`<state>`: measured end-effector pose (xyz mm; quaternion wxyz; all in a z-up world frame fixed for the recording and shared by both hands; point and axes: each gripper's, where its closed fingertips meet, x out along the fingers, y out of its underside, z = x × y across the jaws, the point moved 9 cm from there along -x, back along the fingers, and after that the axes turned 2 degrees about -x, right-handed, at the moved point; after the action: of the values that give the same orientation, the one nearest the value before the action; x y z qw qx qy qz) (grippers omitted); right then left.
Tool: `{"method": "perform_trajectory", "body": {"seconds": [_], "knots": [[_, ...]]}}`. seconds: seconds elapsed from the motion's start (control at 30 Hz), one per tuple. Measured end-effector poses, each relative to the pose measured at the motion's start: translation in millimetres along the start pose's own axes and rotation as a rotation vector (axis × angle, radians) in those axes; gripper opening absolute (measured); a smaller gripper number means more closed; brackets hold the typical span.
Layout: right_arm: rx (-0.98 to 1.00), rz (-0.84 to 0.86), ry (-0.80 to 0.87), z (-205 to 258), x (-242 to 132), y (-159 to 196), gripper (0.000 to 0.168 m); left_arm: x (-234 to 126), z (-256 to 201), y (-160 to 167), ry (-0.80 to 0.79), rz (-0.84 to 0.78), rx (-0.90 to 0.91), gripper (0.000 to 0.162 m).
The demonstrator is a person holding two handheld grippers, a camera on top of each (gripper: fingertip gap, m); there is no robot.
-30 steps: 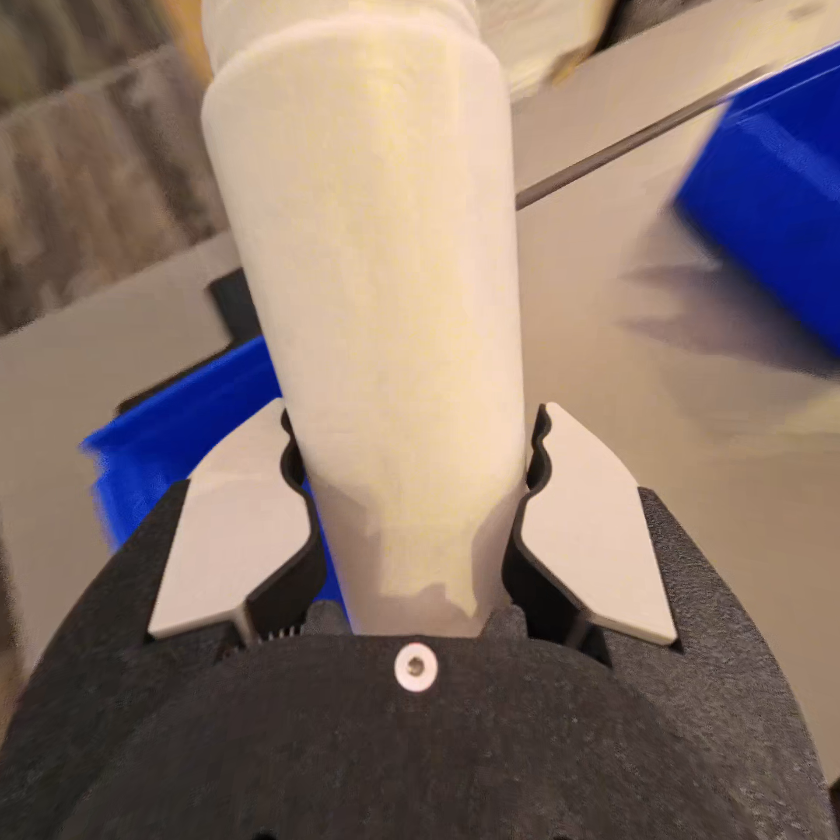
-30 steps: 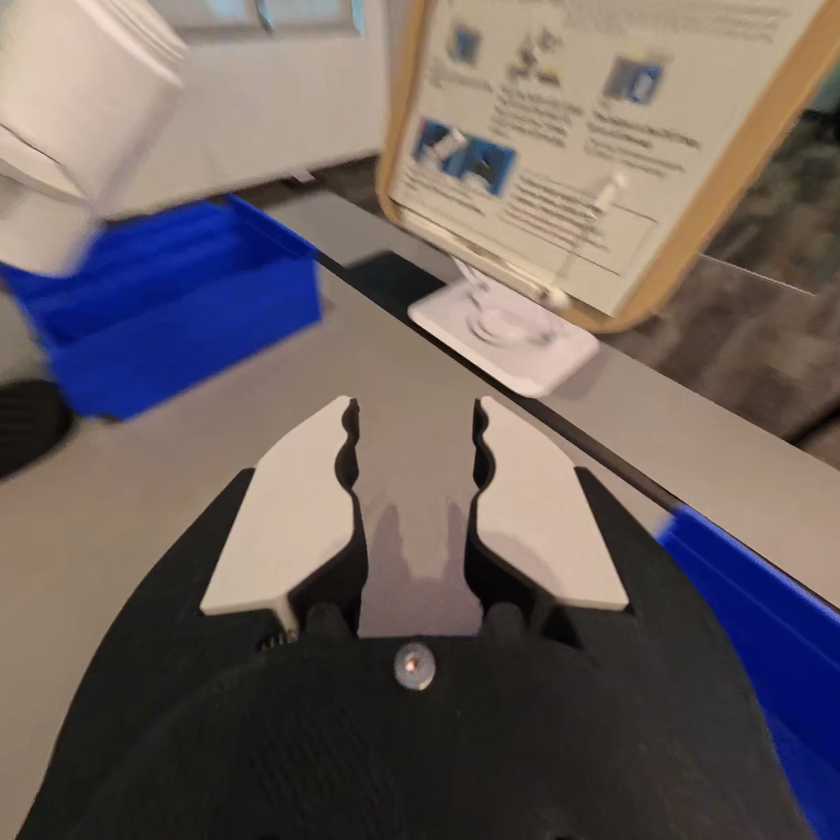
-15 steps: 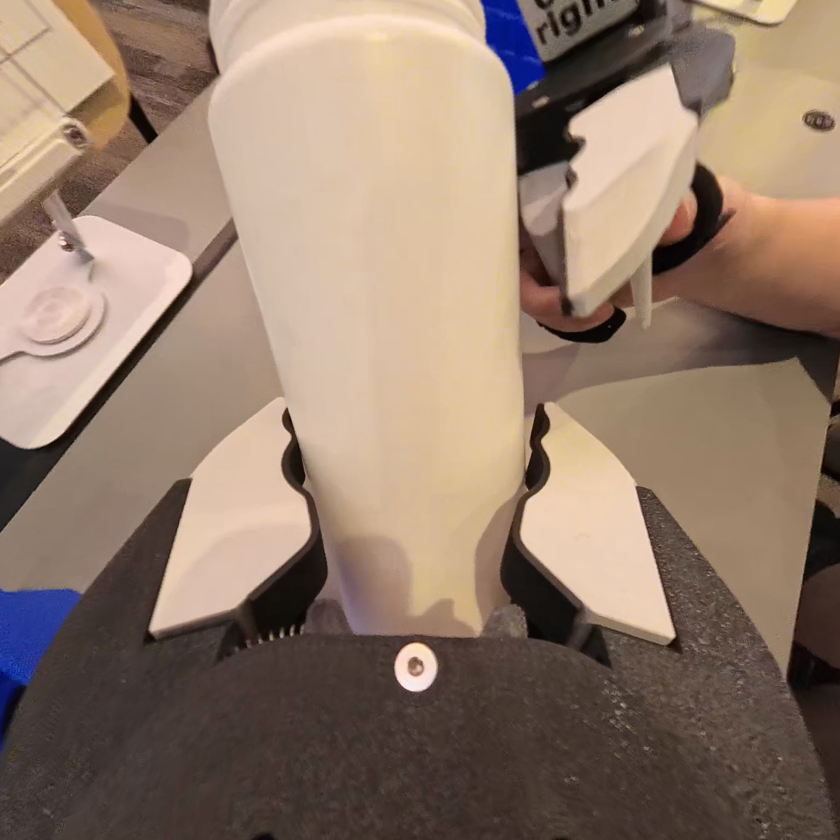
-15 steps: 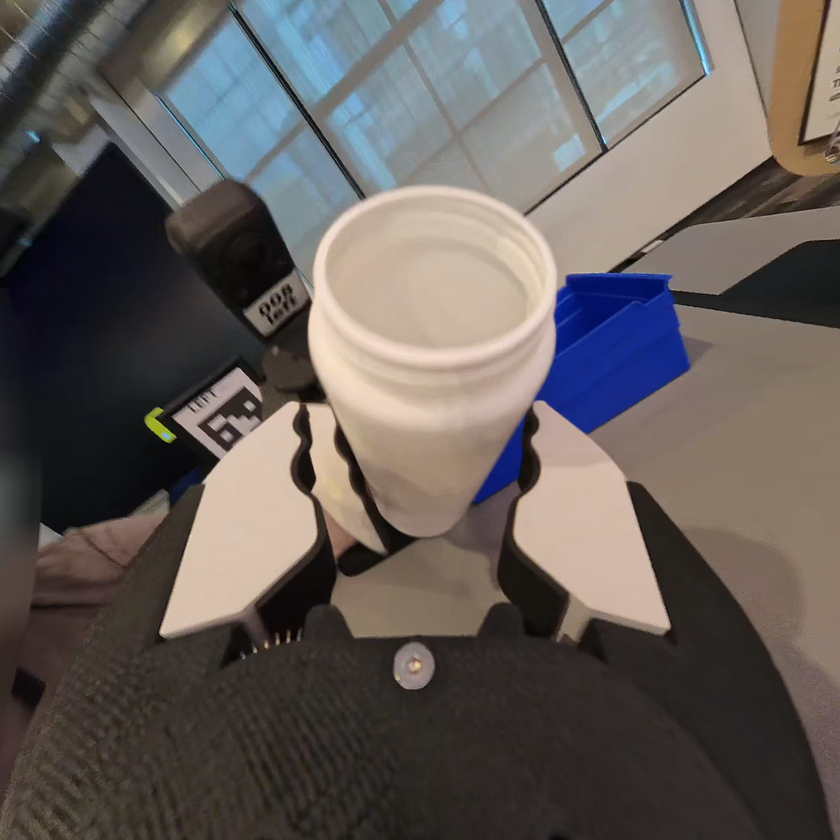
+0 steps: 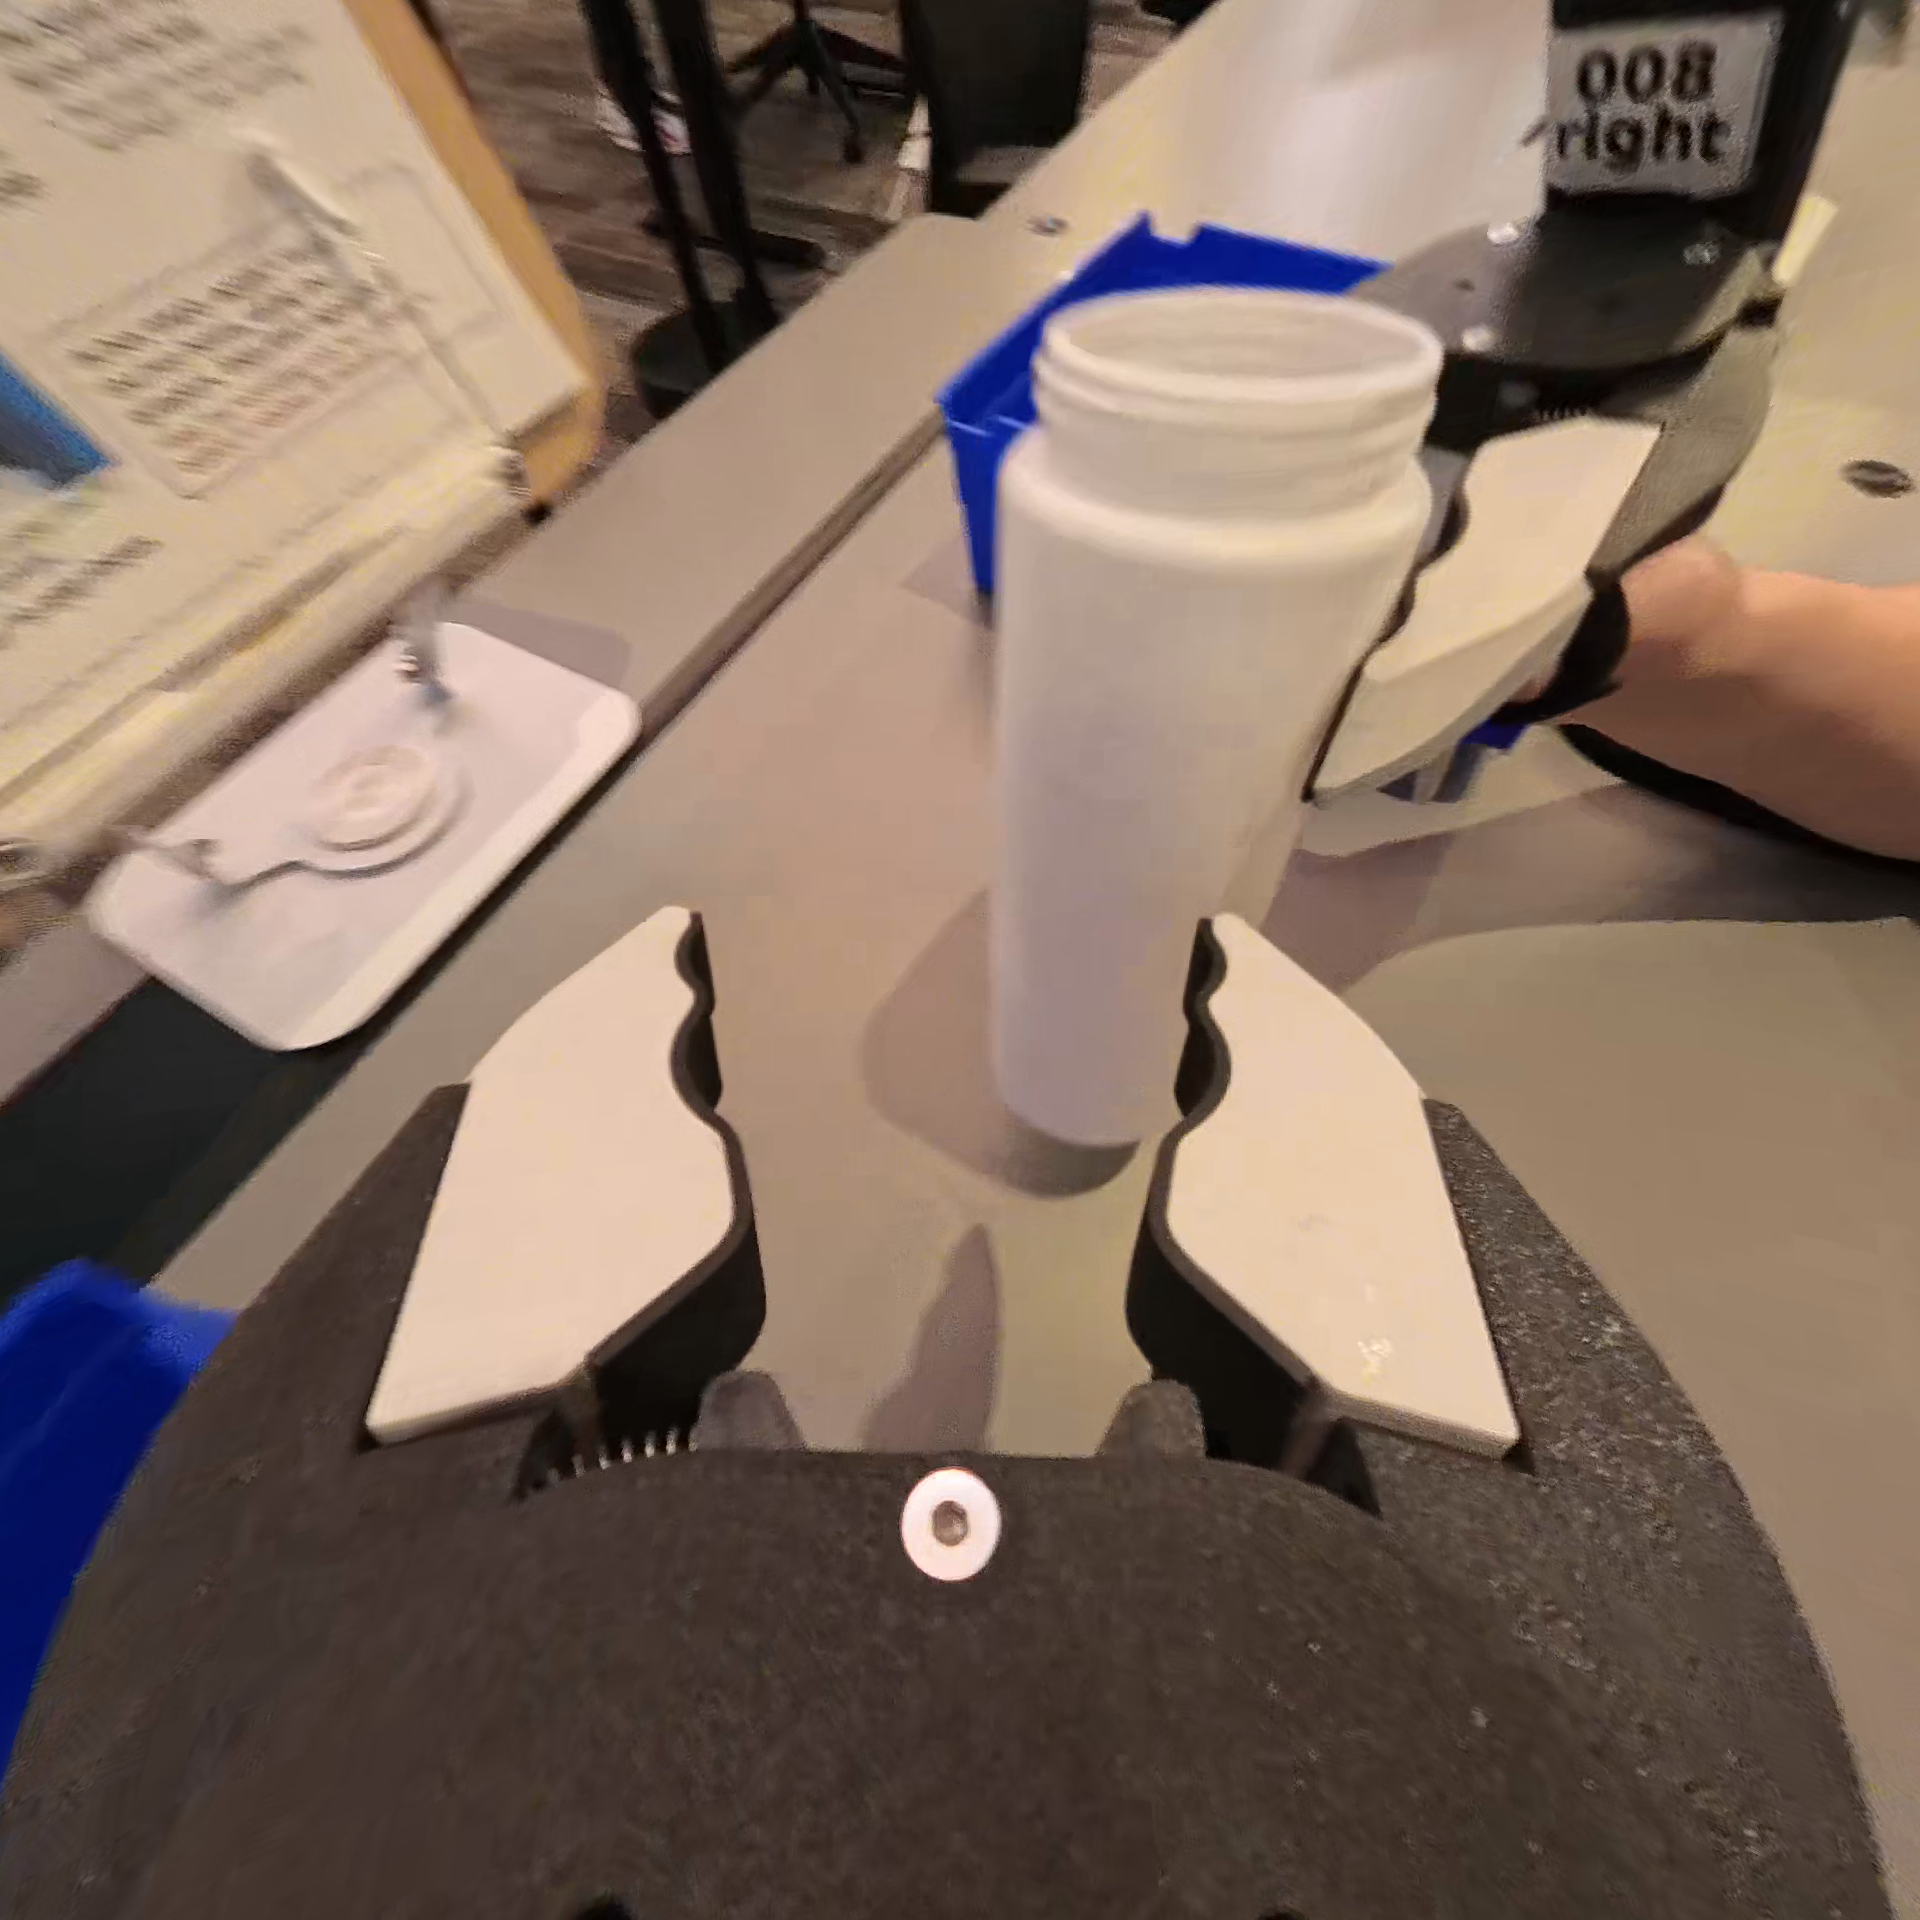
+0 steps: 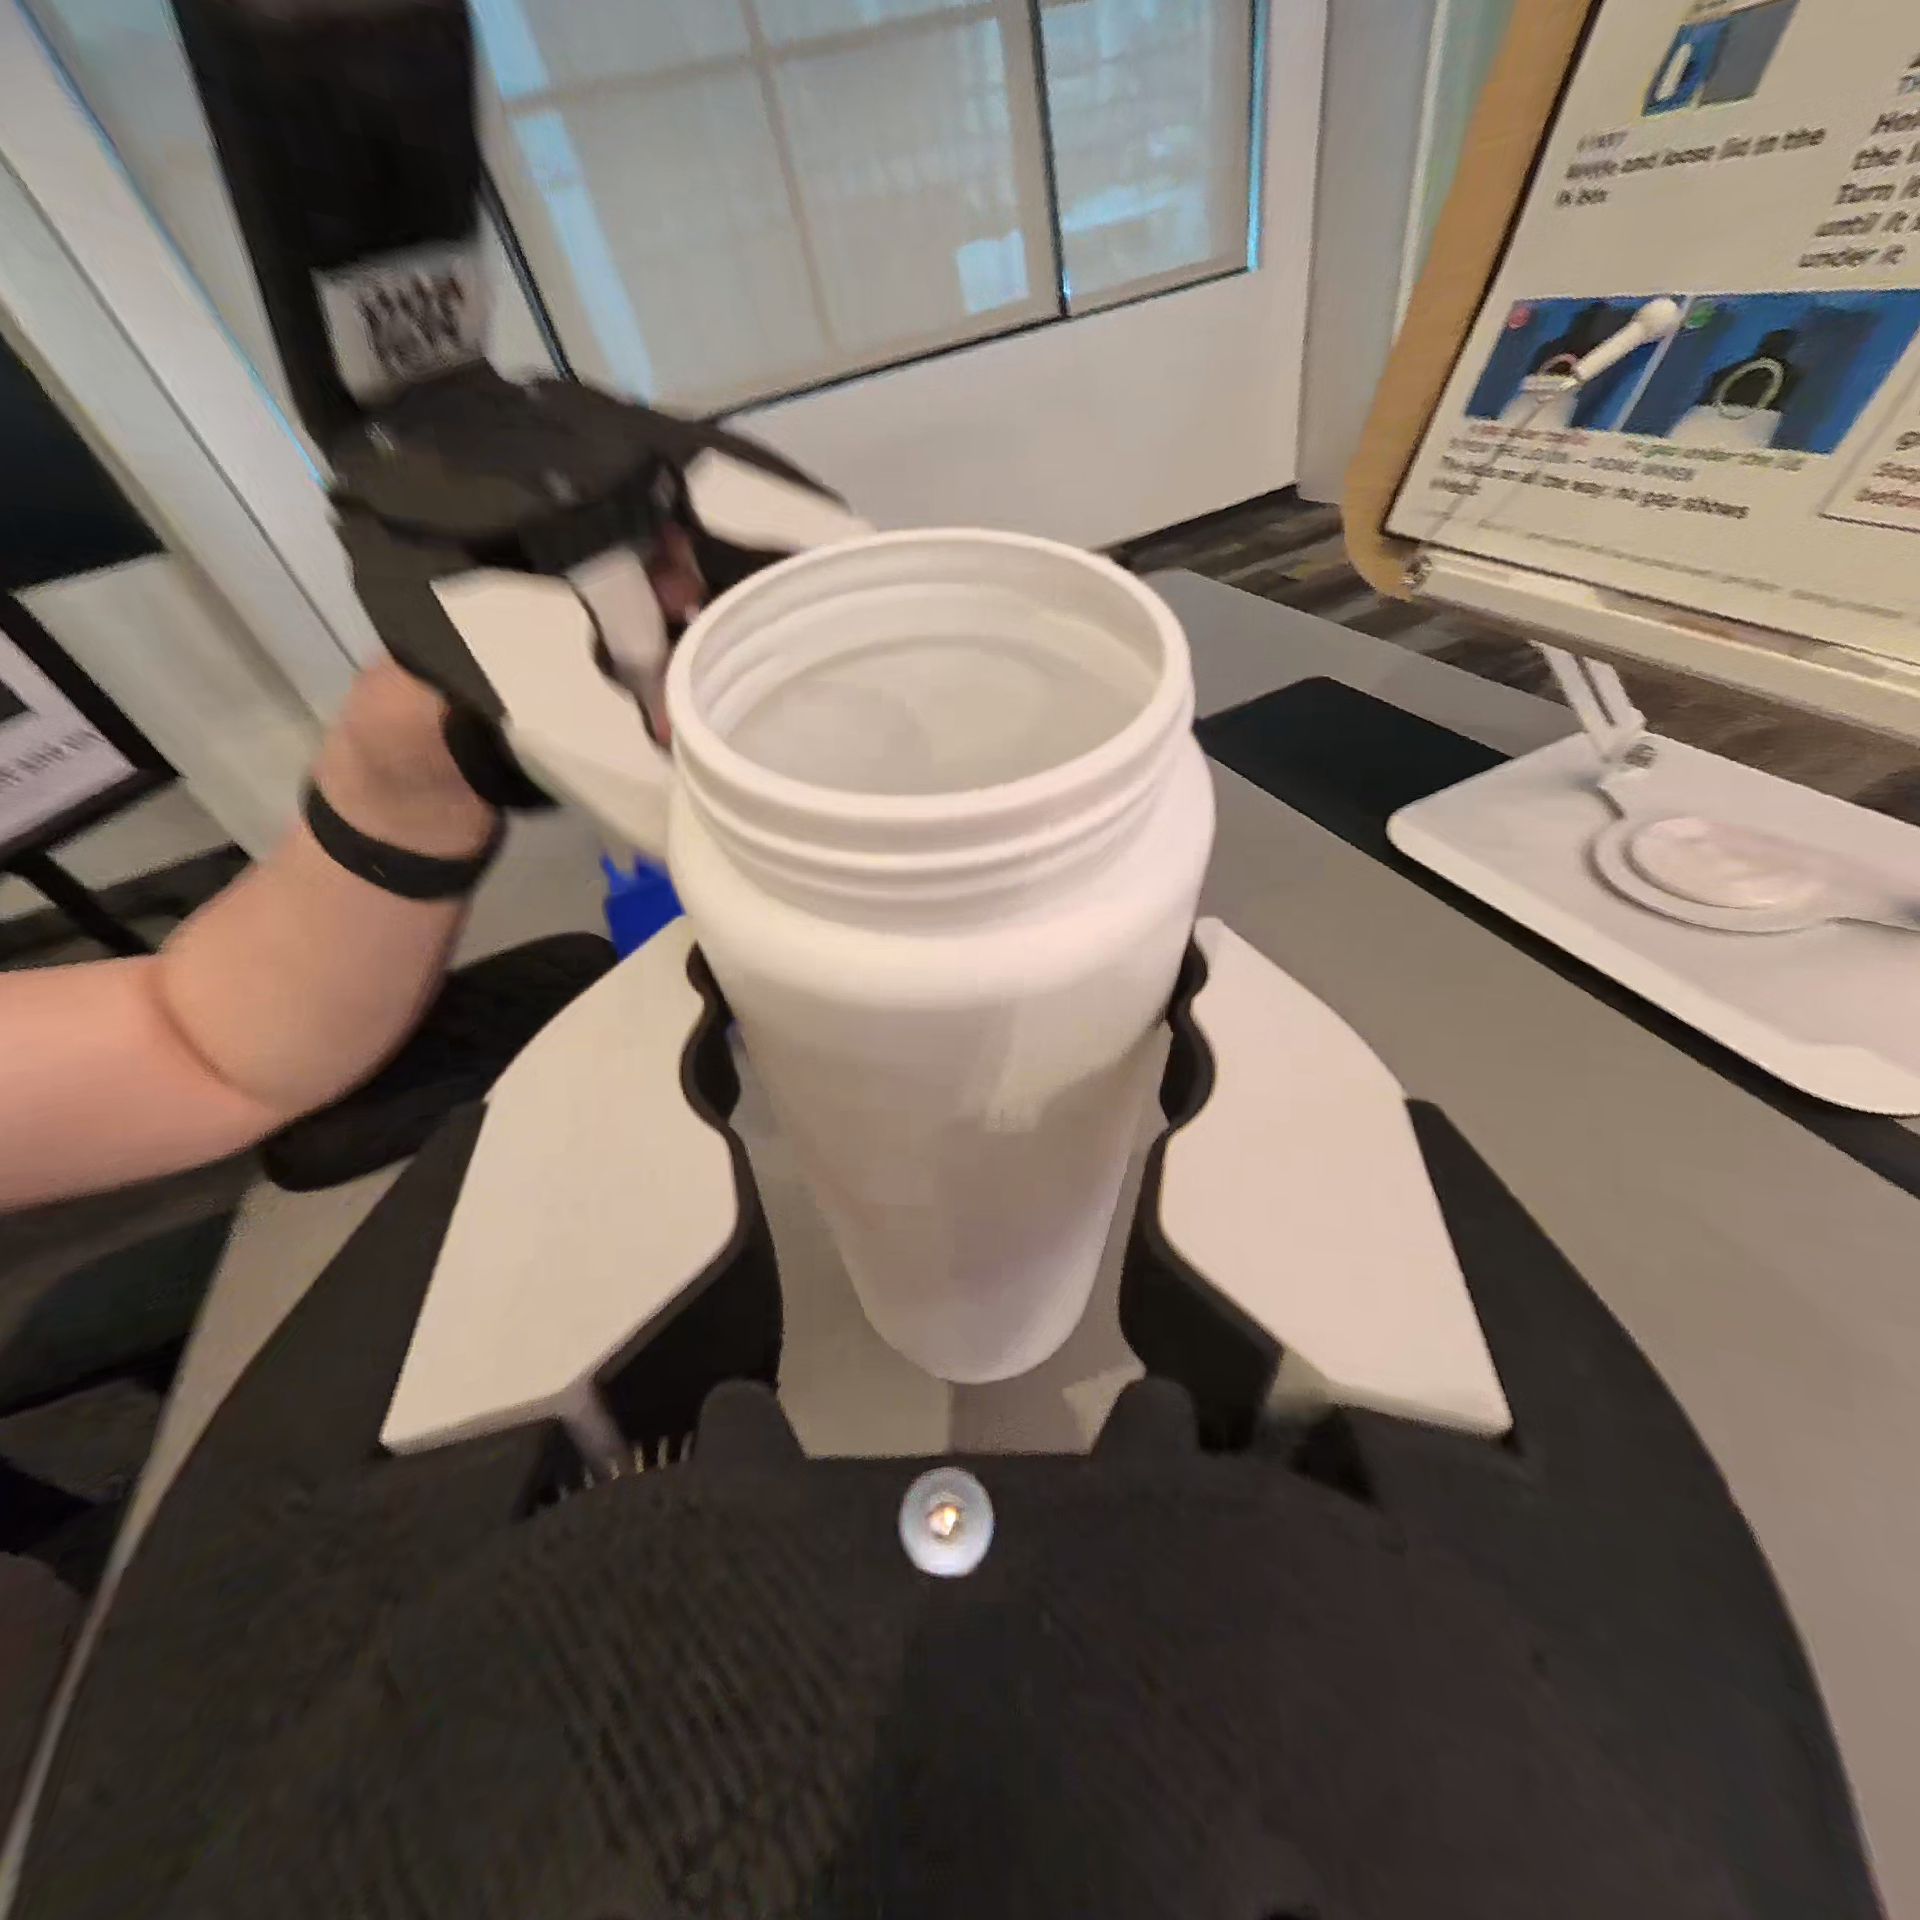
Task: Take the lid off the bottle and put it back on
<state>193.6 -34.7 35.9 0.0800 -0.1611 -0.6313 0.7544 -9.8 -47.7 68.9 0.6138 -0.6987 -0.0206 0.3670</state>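
A white bottle [image 5: 1153,665] stands upright on the grey table [image 5: 810,748], its threaded mouth open. No lid is in view. My left gripper [image 5: 945,925] is open and empty, just short of the bottle's base. My right gripper [image 6: 945,945] is shut on the bottle [image 6: 935,883], with its fingers pressed against both sides below the shoulder. In the left wrist view one right finger [image 5: 1475,603] lies against the bottle's right side and the other is hidden behind it. The right wrist view shows the left gripper [image 6: 665,623] beyond the bottle, held by a hand [image 6: 395,748].
A blue bin [image 5: 1143,270] stands behind the bottle, and another blue bin [image 5: 62,1455] is at the lower left. A wood-framed instruction board [image 6: 1662,312] on a white base [image 6: 1714,935] stands at the table's far edge.
My left gripper let go of the bottle and drew back; the bottle now stands on the table. My right gripper came in and closed around it.
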Motion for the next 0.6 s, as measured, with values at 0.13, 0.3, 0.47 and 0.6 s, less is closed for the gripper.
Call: {"method": "perform_trajectory", "body": {"seconds": [0.13,0.3,0.47,0.6], "knots": [[-0.046,0.044,0.051,-3,8,10,0.083,-56,40,3,-0.162,-0.050,-0.044,0.083],[-0.111,0.116,0.108,-4,18,19,0.084,-92,94,52,-0.210,0.052,-0.186,0.073],[-0.088,0.121,0.119,-6,25,25,0.084,-92,135,91,-0.315,0.128,-0.291,0.074],[-0.066,0.106,0.122,-8,24,25,0.085,-65,152,125,-0.405,0.388,-0.262,0.082]]}}
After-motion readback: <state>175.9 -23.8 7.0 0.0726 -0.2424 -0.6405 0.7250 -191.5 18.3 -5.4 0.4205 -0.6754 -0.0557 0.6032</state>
